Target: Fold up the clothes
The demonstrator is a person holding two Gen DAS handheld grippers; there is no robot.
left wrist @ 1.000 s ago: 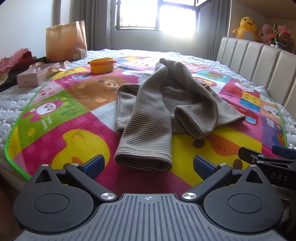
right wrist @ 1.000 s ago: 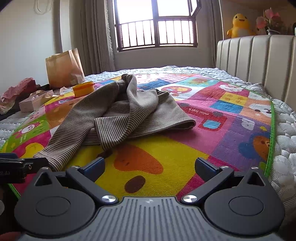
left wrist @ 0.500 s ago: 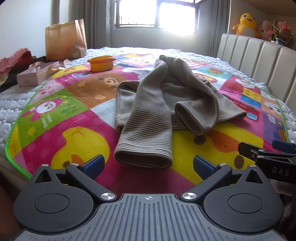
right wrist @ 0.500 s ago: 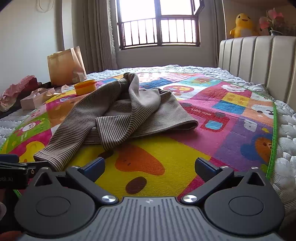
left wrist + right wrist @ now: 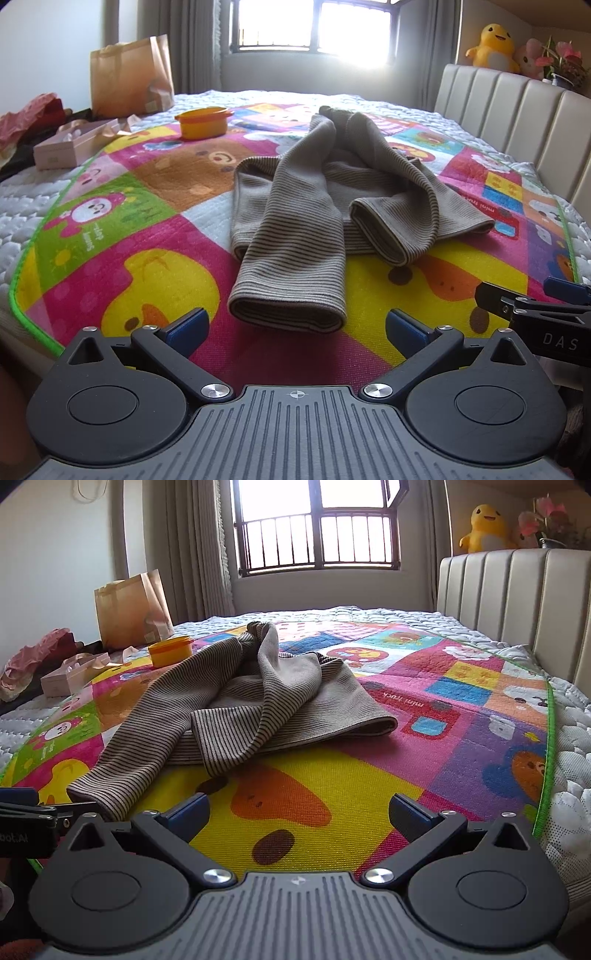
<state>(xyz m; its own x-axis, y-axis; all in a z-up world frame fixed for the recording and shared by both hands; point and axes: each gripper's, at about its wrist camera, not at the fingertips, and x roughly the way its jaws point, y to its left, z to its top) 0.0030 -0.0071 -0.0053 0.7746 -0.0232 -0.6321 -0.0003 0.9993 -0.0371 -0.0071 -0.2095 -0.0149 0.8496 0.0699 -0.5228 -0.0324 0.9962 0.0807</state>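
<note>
Left gripper [image 5: 295,326] hovering low in the left wrist frame, blue fingers [image 5: 186,328] spread wide, gripping nothing, pointing straight at the near cuff of the garment [image 5: 314,206]. Cuff lying just ahead of the gap between the fingers, not touching either one. Right gripper [image 5: 299,810] sitting at the bottom of the right wrist frame, jaws also wide apart and holding nothing, hanging over a yellow patch of the mat [image 5: 461,716], its fingertips showing at the right edge of the left wrist frame.

Garment lying crumpled in the middle of the left wrist frame, a brown striped knit piece: one long tube running toward the bottom centre, a second folding back to the right of centre, the rest bunching into a ridge toward upper centre. In the right wrist frame, spreading across centre left, its near end reaching the lower left beside the left gripper's tip.

Mat covering the quilted bed [image 5: 22,206], cartoon squares edged in green. Orange tub [image 5: 202,122] standing on the mat in the upper left of the left wrist frame, well apart from the garment. Further left, a pink box [image 5: 70,146] and a paper bag [image 5: 131,74] resting on the bed. Headboard [image 5: 517,110] filling the upper right, with a yellow duck [image 5: 491,44] perching above it. Window [image 5: 317,528] glowing at top centre.
</note>
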